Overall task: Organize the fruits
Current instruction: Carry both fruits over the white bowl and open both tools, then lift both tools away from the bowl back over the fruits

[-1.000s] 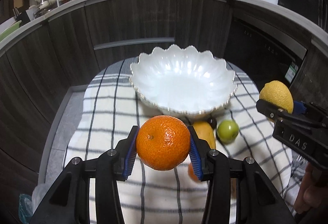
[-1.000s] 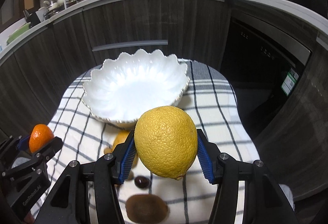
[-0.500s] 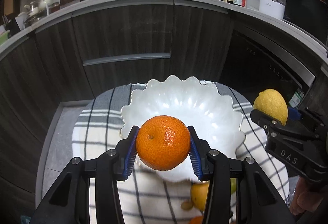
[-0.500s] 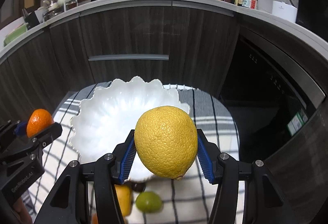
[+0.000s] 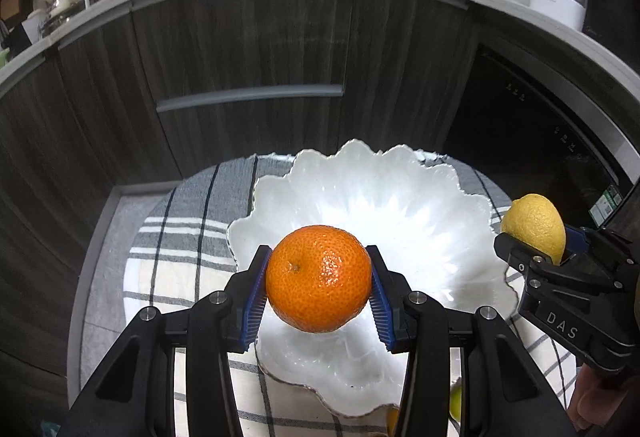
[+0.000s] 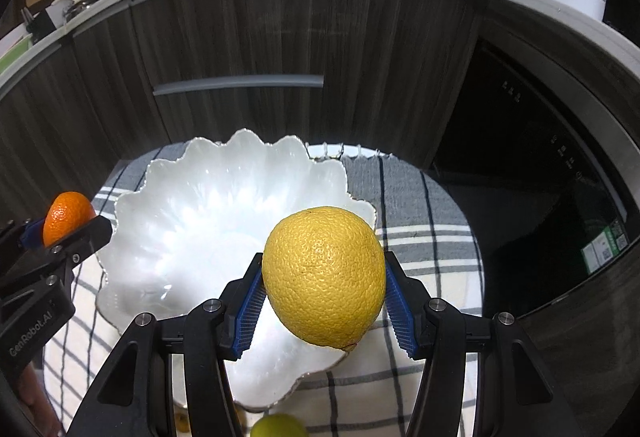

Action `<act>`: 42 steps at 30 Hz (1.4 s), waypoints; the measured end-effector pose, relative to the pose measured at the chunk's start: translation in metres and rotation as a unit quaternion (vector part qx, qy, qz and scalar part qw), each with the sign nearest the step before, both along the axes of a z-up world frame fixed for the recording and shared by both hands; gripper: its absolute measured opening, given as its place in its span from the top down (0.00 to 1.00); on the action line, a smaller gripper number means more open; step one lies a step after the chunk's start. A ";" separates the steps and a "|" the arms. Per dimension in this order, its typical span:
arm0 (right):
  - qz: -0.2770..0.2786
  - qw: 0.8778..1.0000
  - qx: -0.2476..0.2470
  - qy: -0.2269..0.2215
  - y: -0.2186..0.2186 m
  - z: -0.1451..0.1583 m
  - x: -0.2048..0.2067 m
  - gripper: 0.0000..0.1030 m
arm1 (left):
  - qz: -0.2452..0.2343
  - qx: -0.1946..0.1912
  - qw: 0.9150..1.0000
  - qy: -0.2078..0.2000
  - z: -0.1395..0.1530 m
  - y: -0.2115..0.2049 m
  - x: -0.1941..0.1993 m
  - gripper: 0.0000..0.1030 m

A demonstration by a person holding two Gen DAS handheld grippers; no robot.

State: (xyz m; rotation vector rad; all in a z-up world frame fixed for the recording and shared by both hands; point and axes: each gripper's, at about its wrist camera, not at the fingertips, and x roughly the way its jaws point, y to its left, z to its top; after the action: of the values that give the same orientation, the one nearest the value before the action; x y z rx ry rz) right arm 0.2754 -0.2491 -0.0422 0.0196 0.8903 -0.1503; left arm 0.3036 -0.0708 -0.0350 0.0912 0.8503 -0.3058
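Left tool (image 5: 319,287) clamped on an orange (image 5: 319,279), blue pads pressed to both its sides, held over the near part of a white scalloped bowl (image 5: 420,205). Right tool (image 6: 323,295) closed likewise on a lemon (image 6: 323,279), poised above the bowl's right rim. Bowl resting on a checked cloth (image 6: 424,237) over a round counter. Green fruit (image 6: 278,425) lying on the cloth just beside the bowl's near edge. Dark kitchen cabinets (image 5: 248,49) behind.

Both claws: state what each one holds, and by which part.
Left claw clamps the orange by its two opposite sides. Right claw clamps the lemon the same way, across its middle.
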 end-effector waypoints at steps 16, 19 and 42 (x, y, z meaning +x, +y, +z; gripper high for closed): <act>-0.022 0.999 -0.025 0.014 -0.009 -0.013 0.013 0.18 | 0.036 0.049 0.998 -0.004 -0.009 -0.001 0.008 0.08; -0.033 0.999 -0.037 0.005 -0.009 -0.003 0.008 0.16 | 0.041 0.047 0.998 -0.013 -0.002 0.001 0.002 0.04; -0.033 0.996 -0.062 -0.064 0.006 0.036 -0.081 0.16 | 0.047 0.023 0.998 -0.029 0.017 0.020 -0.095 0.02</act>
State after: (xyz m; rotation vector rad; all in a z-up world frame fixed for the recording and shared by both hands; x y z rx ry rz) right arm 0.1944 -0.2427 -0.0062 -0.0565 0.7523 -0.2619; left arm 0.2087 -0.0510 -0.0176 0.1021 0.8011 -0.1950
